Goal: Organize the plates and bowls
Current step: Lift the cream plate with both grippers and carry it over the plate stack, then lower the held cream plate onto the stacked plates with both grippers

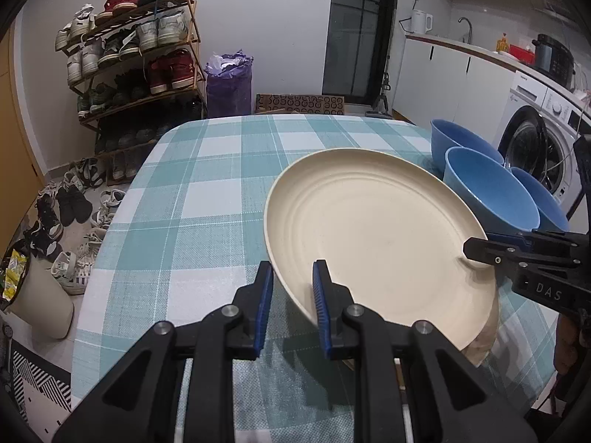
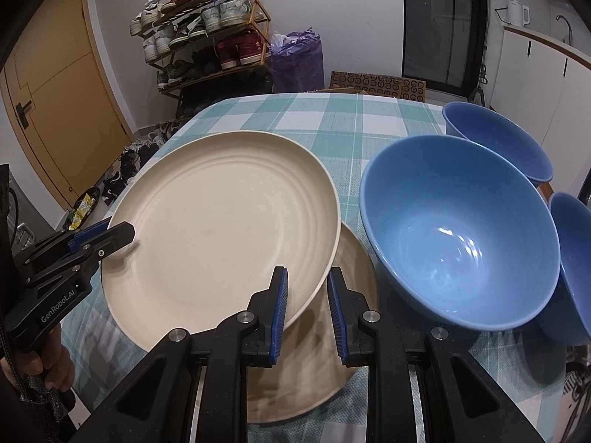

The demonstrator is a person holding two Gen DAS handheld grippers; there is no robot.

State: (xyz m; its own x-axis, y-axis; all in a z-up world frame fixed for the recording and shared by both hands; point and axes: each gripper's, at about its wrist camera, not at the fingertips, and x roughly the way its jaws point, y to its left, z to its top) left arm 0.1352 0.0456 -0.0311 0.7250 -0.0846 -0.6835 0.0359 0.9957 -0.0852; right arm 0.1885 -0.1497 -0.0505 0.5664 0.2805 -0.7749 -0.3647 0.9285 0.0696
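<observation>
Cream plate (image 2: 221, 217) held by its rim in both grippers, above a second plate (image 2: 354, 258).
Left gripper (image 1: 291, 295) and right gripper (image 2: 306, 295) fingers pinch opposite edges; beside the blue bowl (image 2: 458, 232), it looks stiff, light, smooth, probably slippery.

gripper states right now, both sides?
Left gripper: shut on the rim of the upper cream plate.
Right gripper: shut on the same plate's opposite rim.

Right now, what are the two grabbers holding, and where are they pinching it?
Both hold the top plate by its rim: the left gripper at one edge, the right gripper at another. It is tilted above a second plate.
</observation>
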